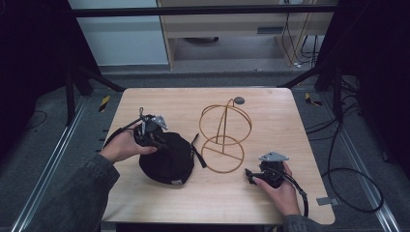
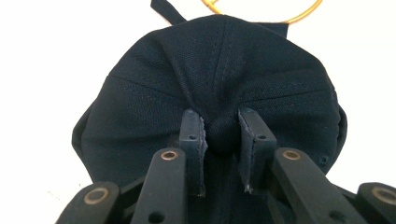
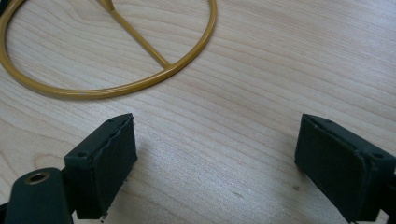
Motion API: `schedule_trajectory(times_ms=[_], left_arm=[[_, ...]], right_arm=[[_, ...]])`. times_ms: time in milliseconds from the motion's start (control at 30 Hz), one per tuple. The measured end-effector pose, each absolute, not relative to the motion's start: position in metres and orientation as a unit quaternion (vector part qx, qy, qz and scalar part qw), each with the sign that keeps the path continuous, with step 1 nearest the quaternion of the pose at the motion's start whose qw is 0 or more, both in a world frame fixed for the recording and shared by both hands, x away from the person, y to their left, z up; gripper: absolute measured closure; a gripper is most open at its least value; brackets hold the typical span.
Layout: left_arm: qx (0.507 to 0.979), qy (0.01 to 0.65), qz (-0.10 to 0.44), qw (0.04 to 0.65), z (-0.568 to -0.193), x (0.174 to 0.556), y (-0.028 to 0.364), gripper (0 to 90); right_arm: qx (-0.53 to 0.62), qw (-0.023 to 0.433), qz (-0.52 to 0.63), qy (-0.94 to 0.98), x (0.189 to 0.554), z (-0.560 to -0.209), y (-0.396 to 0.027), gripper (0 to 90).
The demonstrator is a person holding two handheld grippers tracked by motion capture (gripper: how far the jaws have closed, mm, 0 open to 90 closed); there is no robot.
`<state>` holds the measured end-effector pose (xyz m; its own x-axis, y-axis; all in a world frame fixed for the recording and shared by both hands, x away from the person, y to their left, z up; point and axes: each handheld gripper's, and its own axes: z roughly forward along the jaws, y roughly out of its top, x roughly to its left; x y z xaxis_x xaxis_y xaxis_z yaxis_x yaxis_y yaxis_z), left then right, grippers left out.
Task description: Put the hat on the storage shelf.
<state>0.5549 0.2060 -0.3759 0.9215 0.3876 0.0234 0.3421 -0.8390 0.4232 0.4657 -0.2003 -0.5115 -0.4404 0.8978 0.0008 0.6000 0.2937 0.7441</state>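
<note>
The black cap (image 1: 167, 157) lies crown-up on the wooden surface (image 1: 270, 116), just beside the base ring of the gold wire stand (image 1: 224, 133). The left tool (image 1: 153, 138) is clamped on a pinch of fabric at the crown's top, where the seams meet; the cloth bunches between its pads. The right tool (image 1: 250, 175) rests on the surface near the stand's base, jaws wide apart and holding nothing. The cap appears light and soft; it will likely sag and fold when lifted. The crown pinch suffices for carrying, though the stiffer brim edge should hold its shape better.
</note>
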Motion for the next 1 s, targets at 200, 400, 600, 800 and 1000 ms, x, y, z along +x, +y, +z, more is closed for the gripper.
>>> schedule_trajectory(times_ms=[200,400,600,800,1000], left_arm=[[0.954,0.183,0.069,0.227,-0.354,0.537,0.214,73.6],[0.952,0.174,0.086,0.235,-0.334,0.519,0.222,73.6],[0.950,0.158,0.109,0.245,-0.303,0.493,0.232,73.6],[0.942,0.154,0.124,0.270,-0.279,0.483,0.241,73.7],[0.933,0.144,0.140,0.299,-0.248,0.474,0.247,73.7]], right_arm=[[0.483,0.215,0.346,0.775,0.466,-0.512,-0.200,12.8],[0.483,0.215,0.346,0.775,0.466,-0.512,-0.200,12.8],[0.483,0.215,0.346,0.775,0.466,-0.512,-0.200,12.8],[0.483,0.215,0.346,0.775,0.466,-0.512,-0.200,12.8],[0.483,0.215,0.346,0.775,0.466,-0.512,-0.200,12.8]])
